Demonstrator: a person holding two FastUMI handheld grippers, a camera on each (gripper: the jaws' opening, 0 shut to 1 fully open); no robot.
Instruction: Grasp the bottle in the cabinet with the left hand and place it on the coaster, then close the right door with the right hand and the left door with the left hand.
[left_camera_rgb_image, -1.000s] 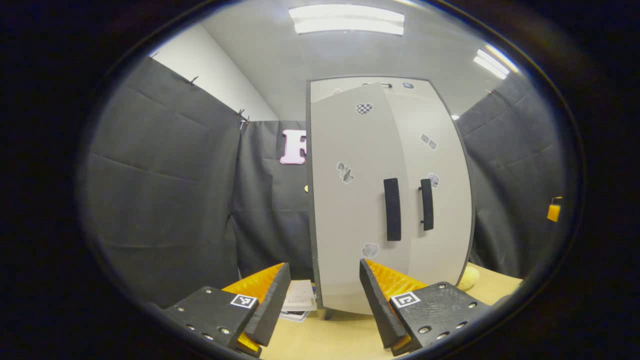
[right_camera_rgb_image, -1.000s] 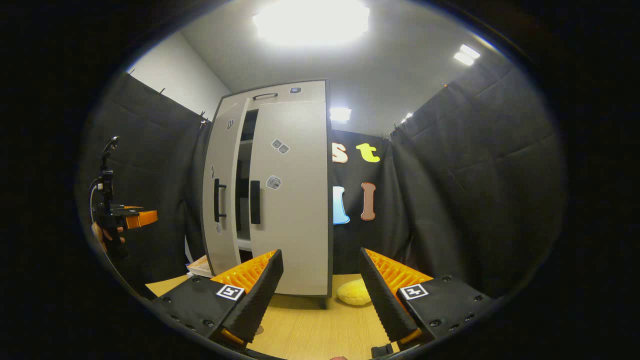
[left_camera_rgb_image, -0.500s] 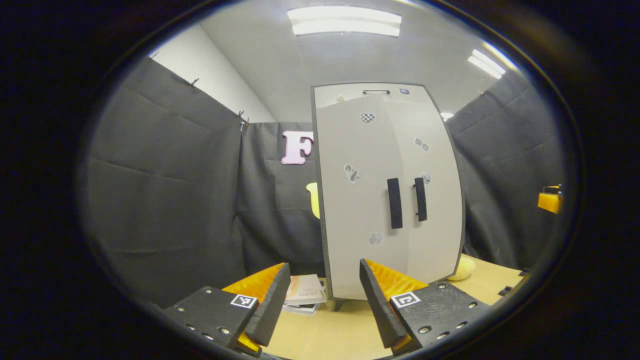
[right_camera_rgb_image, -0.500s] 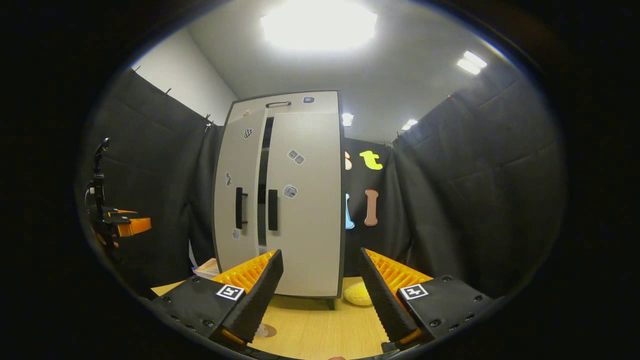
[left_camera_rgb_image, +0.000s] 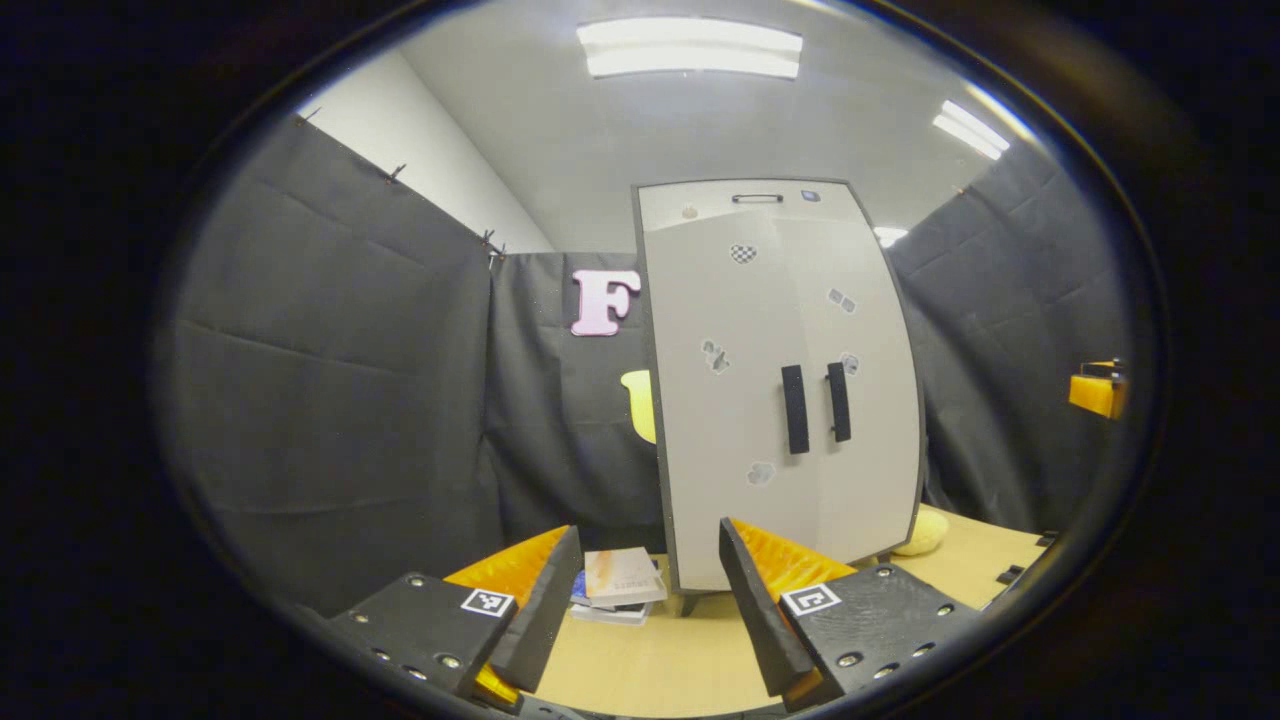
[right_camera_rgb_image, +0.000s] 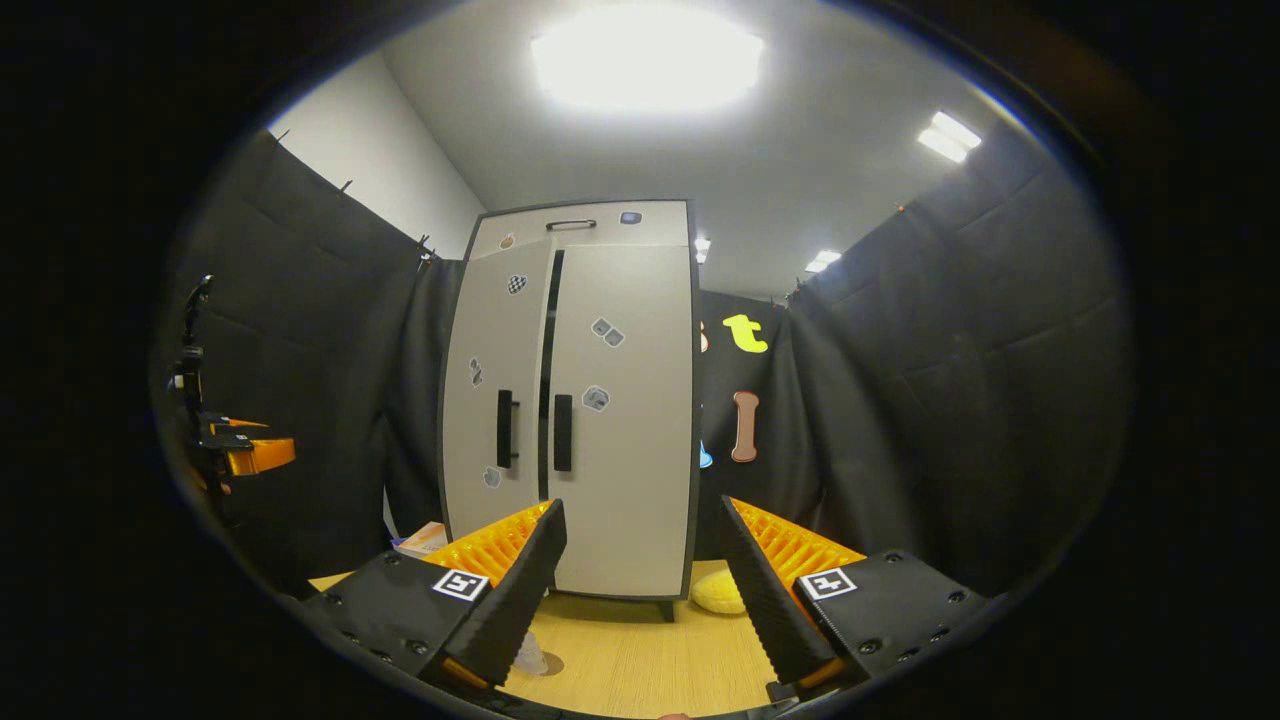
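Note:
The grey two-door cabinet (left_camera_rgb_image: 780, 400) stands on the wooden table, also ahead in the right gripper view (right_camera_rgb_image: 570, 400). Both doors lie flush, with a thin dark seam (right_camera_rgb_image: 548, 350) between them and two black handles (left_camera_rgb_image: 793, 408) side by side. My left gripper (left_camera_rgb_image: 640, 600) is open and holds nothing, well back from the cabinet's left corner. My right gripper (right_camera_rgb_image: 640, 590) is open too, facing the right door from a distance. A small clear object (right_camera_rgb_image: 528, 655), perhaps the bottle, sits on a brown coaster (right_camera_rgb_image: 548, 663), mostly hidden behind my right gripper's left finger.
A stack of books (left_camera_rgb_image: 620, 585) lies on the table (left_camera_rgb_image: 640, 660) left of the cabinet. A yellow rounded thing (right_camera_rgb_image: 715, 590) rests by the cabinet's right foot. Far left in the right gripper view, a hand holds the left gripper (right_camera_rgb_image: 245, 455). Black cloth walls close in all round.
The left door swung from ajar to flush with the right door. Both grippers drew back from the cabinet, which now looks smaller. The clear object came into sight on the coaster.

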